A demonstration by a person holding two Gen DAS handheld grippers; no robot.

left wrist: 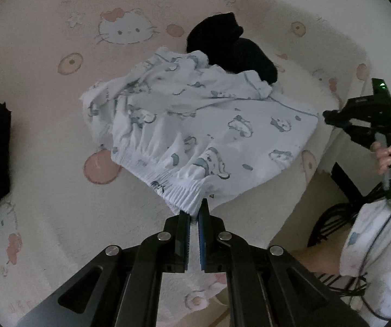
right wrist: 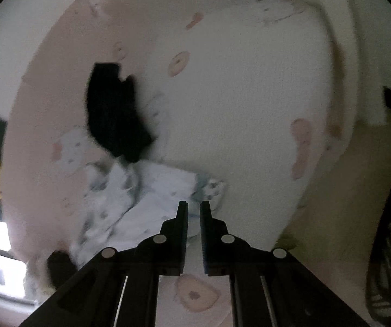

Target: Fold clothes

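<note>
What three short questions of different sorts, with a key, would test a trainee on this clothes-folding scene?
1. True or false: the left gripper is pinching the elastic waistband of the white printed shorts.
2. Which lies at the far edge of the shorts? A) a black garment B) a red towel C) a green cap
3. Fill in: the clothes lie on a pink and white ____ with cartoon cat faces.

Key:
1. True; its jaws are closed on the waistband.
2. A
3. blanket
</note>
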